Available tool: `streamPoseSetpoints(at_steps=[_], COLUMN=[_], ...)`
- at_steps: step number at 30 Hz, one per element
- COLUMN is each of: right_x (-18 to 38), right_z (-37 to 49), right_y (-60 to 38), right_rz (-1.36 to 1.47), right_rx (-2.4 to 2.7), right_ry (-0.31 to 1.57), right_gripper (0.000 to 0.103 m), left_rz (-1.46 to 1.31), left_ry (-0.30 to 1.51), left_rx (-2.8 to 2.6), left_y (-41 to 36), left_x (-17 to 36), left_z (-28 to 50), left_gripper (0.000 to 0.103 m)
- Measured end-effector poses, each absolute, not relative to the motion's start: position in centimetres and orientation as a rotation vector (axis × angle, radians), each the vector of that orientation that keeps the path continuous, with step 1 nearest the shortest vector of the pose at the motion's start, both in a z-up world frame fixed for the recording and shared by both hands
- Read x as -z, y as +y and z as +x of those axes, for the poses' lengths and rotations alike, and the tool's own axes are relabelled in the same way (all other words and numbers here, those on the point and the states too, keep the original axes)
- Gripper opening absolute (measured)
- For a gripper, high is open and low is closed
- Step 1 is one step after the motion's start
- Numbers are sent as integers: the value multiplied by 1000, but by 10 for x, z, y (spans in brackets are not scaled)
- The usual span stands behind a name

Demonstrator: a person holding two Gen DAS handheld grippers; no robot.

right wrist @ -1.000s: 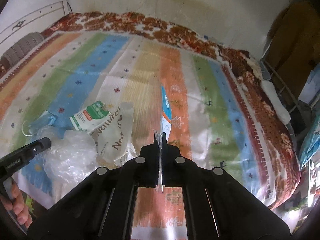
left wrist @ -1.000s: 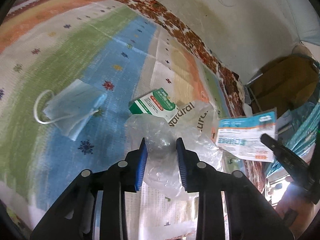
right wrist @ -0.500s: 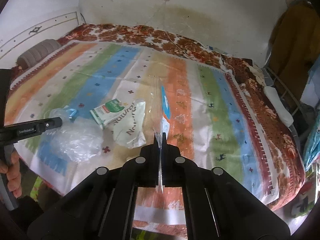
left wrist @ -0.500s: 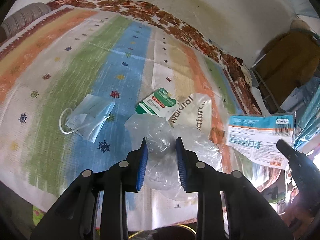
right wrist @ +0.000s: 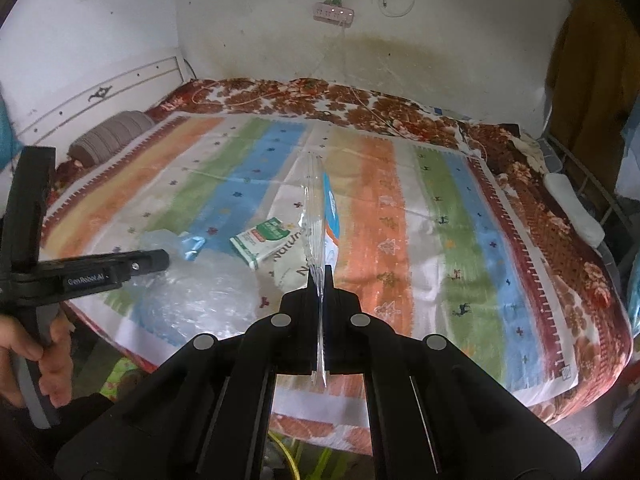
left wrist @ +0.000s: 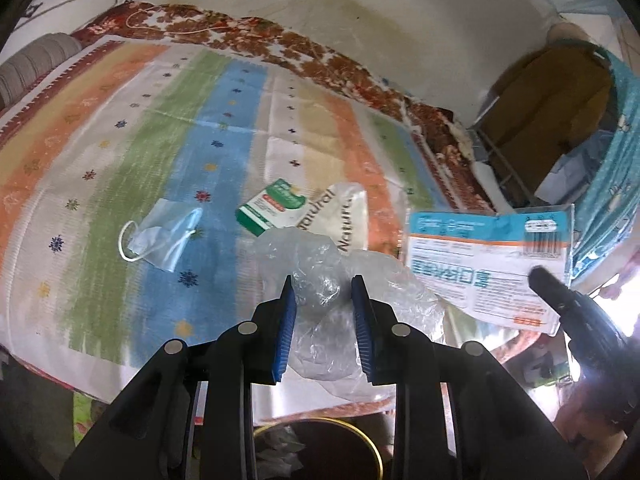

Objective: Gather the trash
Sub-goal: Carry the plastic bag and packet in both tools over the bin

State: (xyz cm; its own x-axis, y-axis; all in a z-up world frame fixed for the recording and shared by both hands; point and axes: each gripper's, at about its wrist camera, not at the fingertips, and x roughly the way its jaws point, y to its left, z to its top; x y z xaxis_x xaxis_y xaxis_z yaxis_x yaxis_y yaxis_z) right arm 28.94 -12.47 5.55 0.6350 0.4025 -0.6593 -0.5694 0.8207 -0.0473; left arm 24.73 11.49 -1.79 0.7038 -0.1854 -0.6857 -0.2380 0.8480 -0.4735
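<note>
On the bed: a striped blanket (right wrist: 400, 208) covers it, and the trash is placed from there.
Clear plastic bag (left wrist: 340, 292): crumpled, over the blanket's near edge, pinched between the blue pads of the left gripper (left wrist: 323, 286).
Flat blue-and-white packet (left wrist: 488, 264): held edge-on above the near edge; right gripper (right wrist: 319, 276) jaws pressed tight on it.
White "Natural" pouch (left wrist: 348, 216): lying mid-blanket.
Green carton (left wrist: 270, 208): touching the pouch.
Face mask (left wrist: 160, 232): left of the carton.
</note>
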Motion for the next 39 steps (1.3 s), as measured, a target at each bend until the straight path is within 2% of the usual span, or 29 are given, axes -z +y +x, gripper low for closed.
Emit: streamPoseSetpoints(at_steps=[17,24,39], right_x=[-68,-70,-68], right_z=[244,224,177], right_y=[-164,-170,-185], right_rz=[-107,-112,-154], right_rx=[-658,-677,-693], right_ry=[712,698,643], right_gripper=[1,1,1], left_rz=[-524,-639,-543], left_ry=[769,744,695], left_rx=[-78,-28,-81], left_y=[95,92,69], left_x=[-8,-13,-34], left_z=[200,180,138], left_gripper=[26,26,26])
